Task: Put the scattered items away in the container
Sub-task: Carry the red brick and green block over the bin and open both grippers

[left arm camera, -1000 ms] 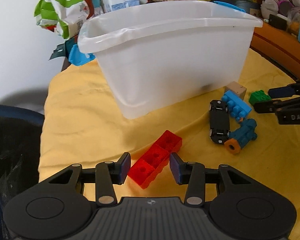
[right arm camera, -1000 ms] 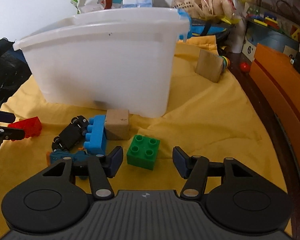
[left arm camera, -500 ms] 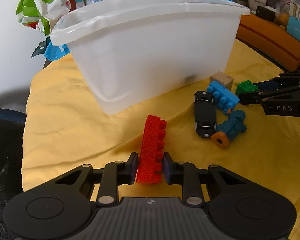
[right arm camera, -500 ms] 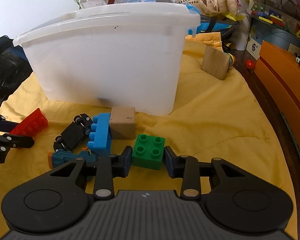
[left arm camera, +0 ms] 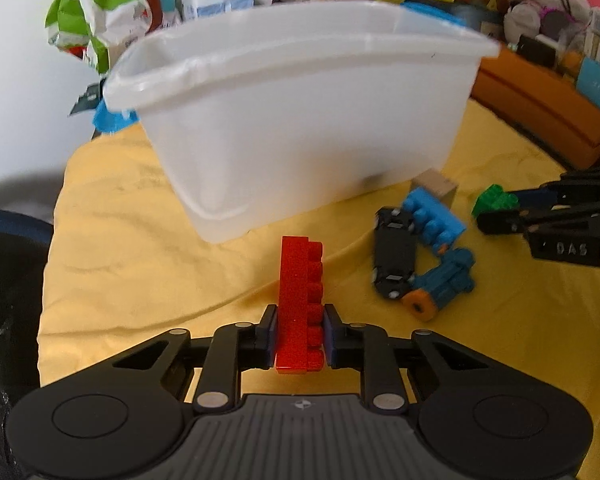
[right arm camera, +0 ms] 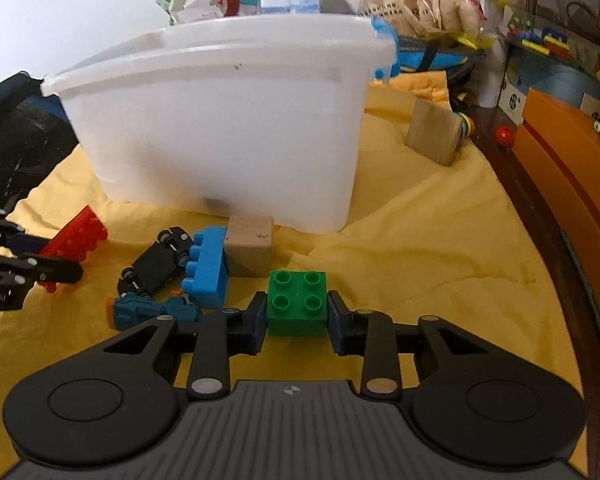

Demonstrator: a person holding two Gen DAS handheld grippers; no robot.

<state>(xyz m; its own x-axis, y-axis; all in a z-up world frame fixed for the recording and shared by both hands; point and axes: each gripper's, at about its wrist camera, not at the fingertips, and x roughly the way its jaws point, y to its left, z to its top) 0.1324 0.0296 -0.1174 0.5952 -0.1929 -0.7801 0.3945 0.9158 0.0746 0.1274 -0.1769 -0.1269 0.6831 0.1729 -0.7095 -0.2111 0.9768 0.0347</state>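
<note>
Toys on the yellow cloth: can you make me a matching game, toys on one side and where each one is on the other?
Toys:
1. red brick
2. green brick
3. toy car
4. wooden cube

Places:
A. in the right tool
B. lying left of the blue brick
C. by the tub
D. in the left tool

Pairs: 1-D, 2-A, 3-B, 4-C

Red brick and green brick clamped before white tub.
</note>
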